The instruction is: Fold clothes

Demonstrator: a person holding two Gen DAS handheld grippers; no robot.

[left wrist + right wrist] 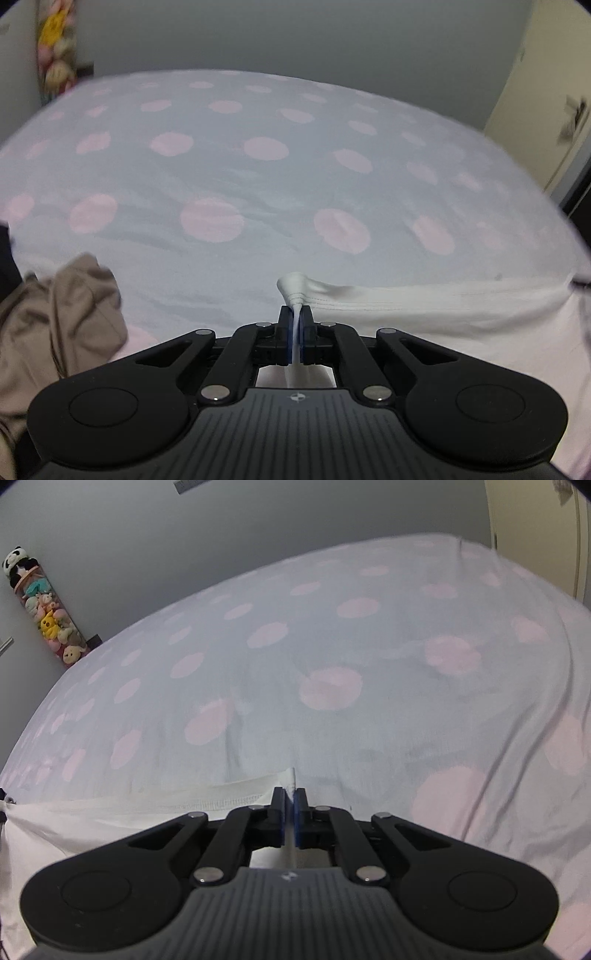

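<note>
Left gripper (295, 314) jaws pinch white garment (424, 306) hem | right gripper (290, 795) likewise (no legible writing)

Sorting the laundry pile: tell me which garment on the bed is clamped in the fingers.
The white garment: both grippers pinch its stitched hem. The tan garment lies crumpled and untouched off to the left.

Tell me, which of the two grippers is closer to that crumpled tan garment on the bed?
Left. The tan garment lies just beside the left gripper, which pinches the white garment. The right gripper pinches the same white garment farther along; its view shows no tan cloth.
</note>
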